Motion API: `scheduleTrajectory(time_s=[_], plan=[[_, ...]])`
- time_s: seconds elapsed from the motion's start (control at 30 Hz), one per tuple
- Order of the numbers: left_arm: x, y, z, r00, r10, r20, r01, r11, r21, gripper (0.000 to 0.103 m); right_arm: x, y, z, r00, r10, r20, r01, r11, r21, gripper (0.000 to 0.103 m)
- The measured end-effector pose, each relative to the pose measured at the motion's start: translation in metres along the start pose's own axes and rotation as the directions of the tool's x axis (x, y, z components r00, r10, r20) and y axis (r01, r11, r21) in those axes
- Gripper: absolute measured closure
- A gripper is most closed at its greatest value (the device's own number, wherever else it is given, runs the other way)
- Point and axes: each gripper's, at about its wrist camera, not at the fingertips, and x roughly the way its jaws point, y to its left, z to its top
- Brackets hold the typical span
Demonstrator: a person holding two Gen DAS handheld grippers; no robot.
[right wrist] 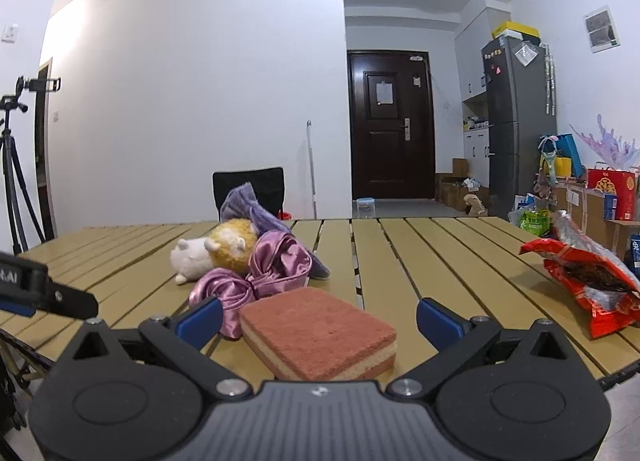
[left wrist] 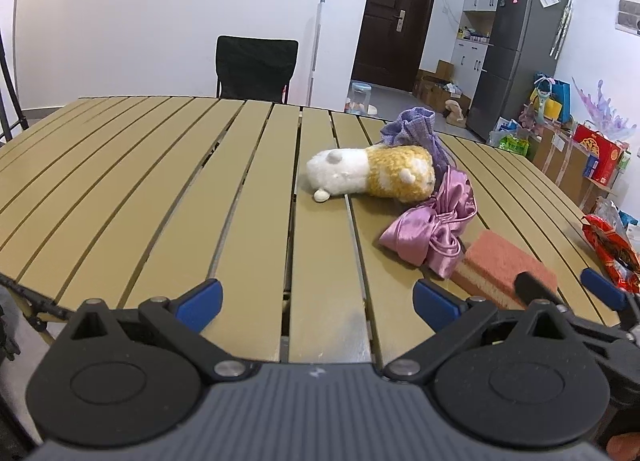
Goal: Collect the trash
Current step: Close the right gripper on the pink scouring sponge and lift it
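The left gripper point(left wrist: 318, 307) hovers low over the near edge of the tan slatted tabletop point(left wrist: 160, 189), its blue-padded fingers point(left wrist: 202, 301) spread wide with nothing between them. Ahead of it, past the middle of the tabletop, a white and yellow plush toy point(left wrist: 370, 175) lies on its side. Touching the toy's far side is a crumpled lilac knitted cloth point(left wrist: 412, 131), and against its right side lies a shiny pink satin bow point(left wrist: 430, 229). Just right of the bow, touching it, sits a rectangular pink-topped sponge with a yellow base point(left wrist: 506, 267), near the front edge.

The right gripper point(right wrist: 319, 321) is also released, its fingers wide apart on either side of the sponge point(right wrist: 320, 335), which rests flat on the tabletop point(right wrist: 440, 261) between them without touching either pad. In this view the bow point(right wrist: 264, 273), the plush toy point(right wrist: 216, 251) and the lilac cloth point(right wrist: 248, 207) cluster behind and left of the sponge.

Well to the right, near the tabletop's right edge, lies a torn-open red foil snack bag point(right wrist: 588, 281), apart from everything else; it also shows at the right margin of the left wrist view point(left wrist: 610, 247).
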Motion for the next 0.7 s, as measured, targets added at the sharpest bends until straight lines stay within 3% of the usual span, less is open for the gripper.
scheduleTrajectory(time_s=[0.33, 0.7], plan=[[0.015, 0.001, 0.004, 0.999, -0.012, -0.03, 0.012, 1.0, 0.003, 0.0, 0.035, 0.002, 0.001, 0.993, 0.083, -0.085, -0.091, 0.991, -0.094, 0.0], [0.02, 0.003, 0.003, 0.999, -0.007, -0.044, 0.007, 1.0, -0.001, 0.0, 0.061, -0.007, -0.001, 0.986, 0.108, -0.125, -0.118, 0.99, -0.08, 0.0]])
